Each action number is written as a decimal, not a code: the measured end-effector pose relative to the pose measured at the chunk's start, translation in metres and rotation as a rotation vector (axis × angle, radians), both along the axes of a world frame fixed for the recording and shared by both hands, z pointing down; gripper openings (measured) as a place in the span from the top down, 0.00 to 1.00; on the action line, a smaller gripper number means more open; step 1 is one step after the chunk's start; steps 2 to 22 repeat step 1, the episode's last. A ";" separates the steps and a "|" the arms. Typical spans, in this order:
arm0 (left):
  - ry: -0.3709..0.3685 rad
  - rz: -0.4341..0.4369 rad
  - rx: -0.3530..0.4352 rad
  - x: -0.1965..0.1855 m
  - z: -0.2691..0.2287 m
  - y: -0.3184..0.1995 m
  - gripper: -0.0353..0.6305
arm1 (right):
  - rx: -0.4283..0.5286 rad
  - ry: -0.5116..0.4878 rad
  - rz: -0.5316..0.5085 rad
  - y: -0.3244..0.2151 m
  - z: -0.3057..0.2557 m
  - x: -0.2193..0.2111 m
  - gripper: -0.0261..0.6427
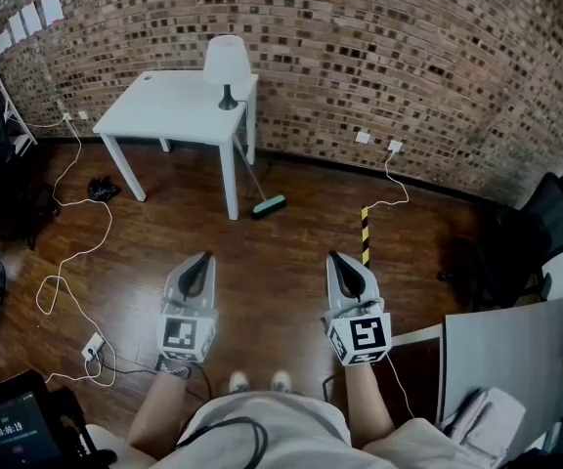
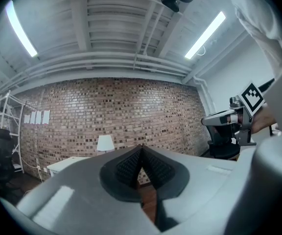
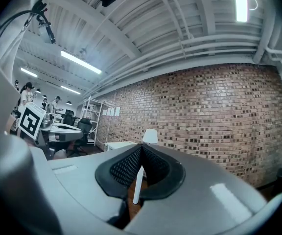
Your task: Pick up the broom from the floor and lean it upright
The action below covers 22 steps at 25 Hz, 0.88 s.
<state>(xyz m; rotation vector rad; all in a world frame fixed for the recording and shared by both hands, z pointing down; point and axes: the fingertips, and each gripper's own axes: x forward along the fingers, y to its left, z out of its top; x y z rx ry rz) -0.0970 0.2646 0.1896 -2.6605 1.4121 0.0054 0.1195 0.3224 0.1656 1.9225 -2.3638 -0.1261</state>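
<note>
Broom (image 1: 270,206): thin pale handle, flat teal brush head. Stands tilted, head down on the wooden floor (image 1: 291,262) just beside the near right leg of the white surface (image 1: 174,106), handle slanting up to that surface's right edge. Far across the room, close to the brick wall (image 1: 360,57), well apart from both claws and ahead of the gap between them.

Left claw (image 1: 205,256): clenched, dark ribbed pads meeting at the tips, grasping nothing. Right claw (image 1: 333,256): likewise clenched tip to tip, nothing in its grasp. Both held side by side over bare floorboards, pointing toward the wall.

On the surface, near the corner above the broom handle, a white lamp (image 1: 227,66). Over the floor at left, a looping white cable (image 1: 66,262). Ahead of the right claw, a yellow-and-black striped strip (image 1: 366,237).
</note>
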 end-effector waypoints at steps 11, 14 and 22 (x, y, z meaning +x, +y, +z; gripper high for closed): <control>-0.001 0.000 -0.001 -0.001 0.001 0.000 0.94 | -0.001 0.000 0.000 0.000 0.001 0.000 0.94; -0.001 0.000 -0.001 -0.001 0.001 0.000 0.94 | -0.001 0.000 0.000 0.000 0.001 0.000 0.94; -0.001 0.000 -0.001 -0.001 0.001 0.000 0.94 | -0.001 0.000 0.000 0.000 0.001 0.000 0.94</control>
